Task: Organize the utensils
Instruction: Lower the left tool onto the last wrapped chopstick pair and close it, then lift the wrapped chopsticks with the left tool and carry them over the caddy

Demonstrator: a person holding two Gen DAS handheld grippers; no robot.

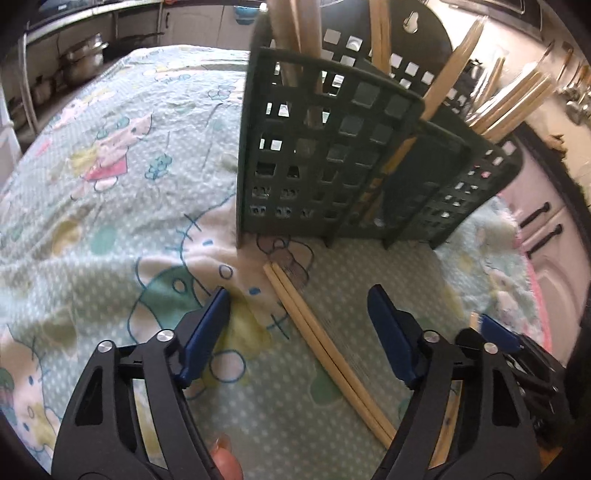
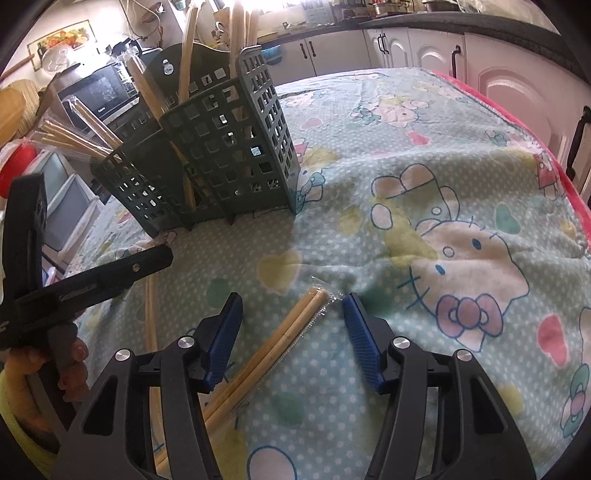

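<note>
A dark green perforated utensil holder [image 1: 351,158] stands on the patterned cloth, with several wooden chopsticks [image 1: 291,33] upright in it; it also shows in the right wrist view [image 2: 221,155]. A bare pair of chopsticks [image 1: 325,347] lies on the cloth between the fingers of my open left gripper [image 1: 299,299]. A plastic-wrapped pair of chopsticks [image 2: 273,347] lies between the fingers of my open right gripper [image 2: 291,304]. Neither gripper holds anything. The left gripper body [image 2: 81,284] shows at the left of the right wrist view.
The table is covered by a cartoon-cat cloth [image 2: 443,229]. Cabinets [image 2: 424,51] stand behind, a microwave [image 2: 99,88] at the far left. Pots [image 1: 81,59] sit on a shelf beyond the table. Another long stick [image 2: 151,332] lies on the cloth at left.
</note>
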